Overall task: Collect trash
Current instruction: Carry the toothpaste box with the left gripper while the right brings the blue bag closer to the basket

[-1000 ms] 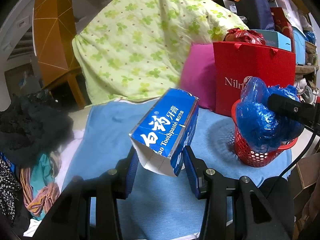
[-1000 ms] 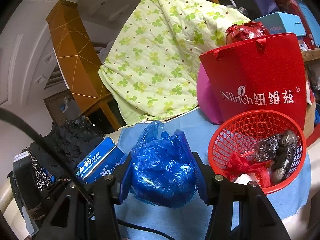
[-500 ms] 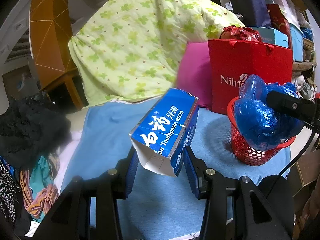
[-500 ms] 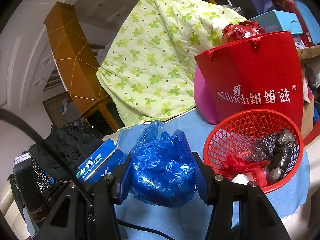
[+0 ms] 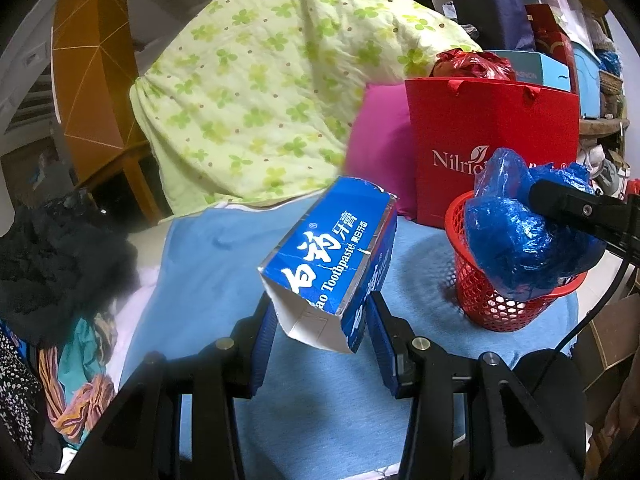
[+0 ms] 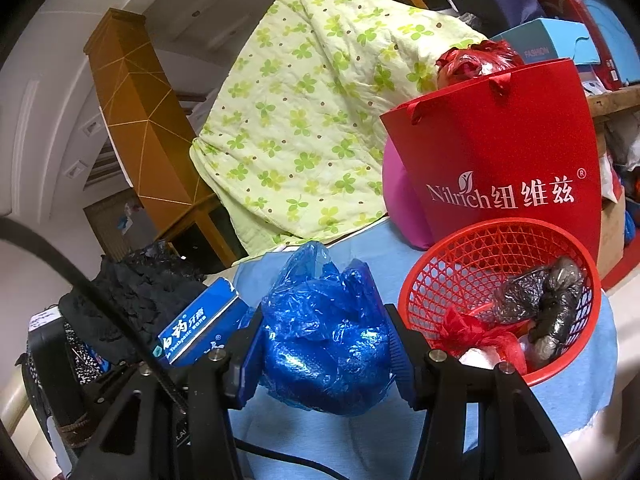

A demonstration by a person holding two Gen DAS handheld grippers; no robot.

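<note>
Both jaws are clamped: the left gripper [image 5: 320, 334] pinches a blue toothpaste box [image 5: 334, 250] held tilted above the blue cloth [image 5: 208, 256], and the right gripper [image 6: 326, 354] squeezes a crumpled blue plastic bag [image 6: 326, 336] just beside the red basket [image 6: 472, 240]. That basket stands on the cloth before a red paper bag [image 6: 504, 140], holding a black bag [image 6: 548, 304] and red wrapper [image 6: 480, 332].

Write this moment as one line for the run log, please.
left claw: shut on toothpaste box | right claw: shut on blue plastic bag | red basket: holds black and red trash | neither item dropped in yet
</note>
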